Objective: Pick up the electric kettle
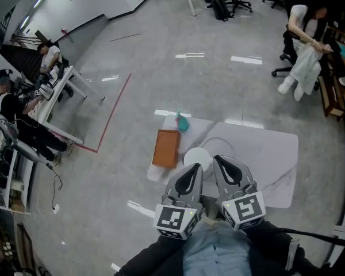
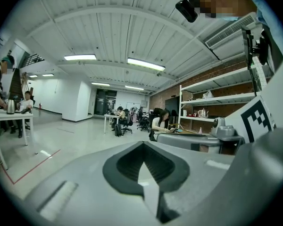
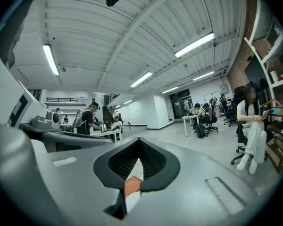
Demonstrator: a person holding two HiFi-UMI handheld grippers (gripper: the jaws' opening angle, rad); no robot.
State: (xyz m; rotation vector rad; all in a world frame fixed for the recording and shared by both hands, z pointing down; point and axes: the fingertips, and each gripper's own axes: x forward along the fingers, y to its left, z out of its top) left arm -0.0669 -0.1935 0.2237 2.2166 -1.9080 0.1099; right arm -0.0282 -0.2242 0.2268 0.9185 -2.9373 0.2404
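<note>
In the head view a white round kettle (image 1: 195, 156) stands on a pale marble-patterned table top (image 1: 270, 154), with a thin cord loop (image 1: 218, 139) curling behind it. Both grippers are held close to my body, above the table's near edge. The left gripper (image 1: 193, 168) hangs over the kettle's near side and hides part of it. The right gripper (image 1: 221, 160) is just to the kettle's right. Each gripper's jaws meet with nothing between them. Both gripper views look out level across the room past the left gripper (image 2: 142, 147) and the right gripper (image 3: 138, 145); no kettle shows in them.
A brown box (image 1: 166, 148) and a teal object (image 1: 182, 122) lie at the table's left end. A red tape line (image 1: 112, 117) marks the floor. A seated person (image 1: 303, 50) is at the far right, and people stand at a desk (image 1: 57, 91) on the left. Shelves (image 2: 217, 102) line a wall.
</note>
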